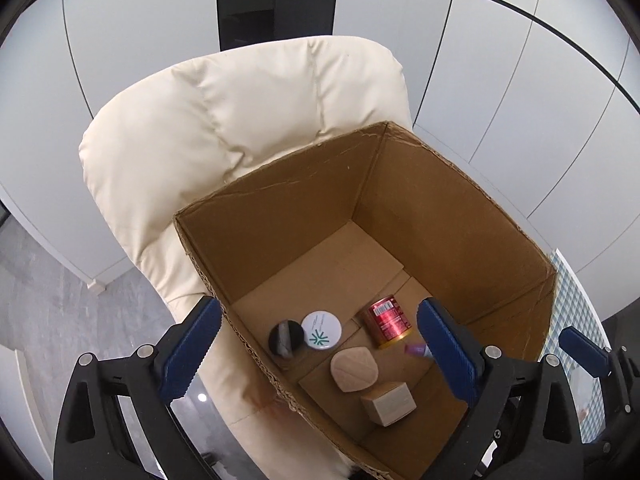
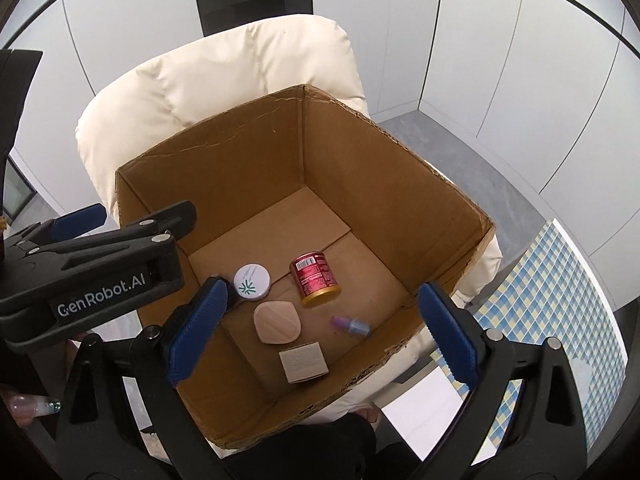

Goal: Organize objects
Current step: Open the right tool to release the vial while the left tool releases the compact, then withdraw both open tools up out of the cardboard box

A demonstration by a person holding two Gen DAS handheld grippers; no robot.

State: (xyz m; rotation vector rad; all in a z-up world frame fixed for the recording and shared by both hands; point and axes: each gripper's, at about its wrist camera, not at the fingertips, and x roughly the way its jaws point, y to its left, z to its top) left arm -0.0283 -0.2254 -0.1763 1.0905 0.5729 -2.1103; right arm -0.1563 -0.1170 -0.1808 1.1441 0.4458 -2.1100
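Two grippers poised above an open cardboard box.
Left gripper and right gripper both point downward, fingers spread, holding nothing.

Bkgd: white flat-panel wall cladding w/ thin dark seams runs behind and to both sides. Dark recessed vertical opening set in panels at top centre; contents too dim to tell. Grey matte stone-look floor visible at right in right-wrist view, also lower left in left-wrist view. Cream padded leather-look armchair, quilted backrest, stands in front of panels. Blue-and-yellow checked cloth at right edge, beside chair. Light even, soft, no hard shadows.
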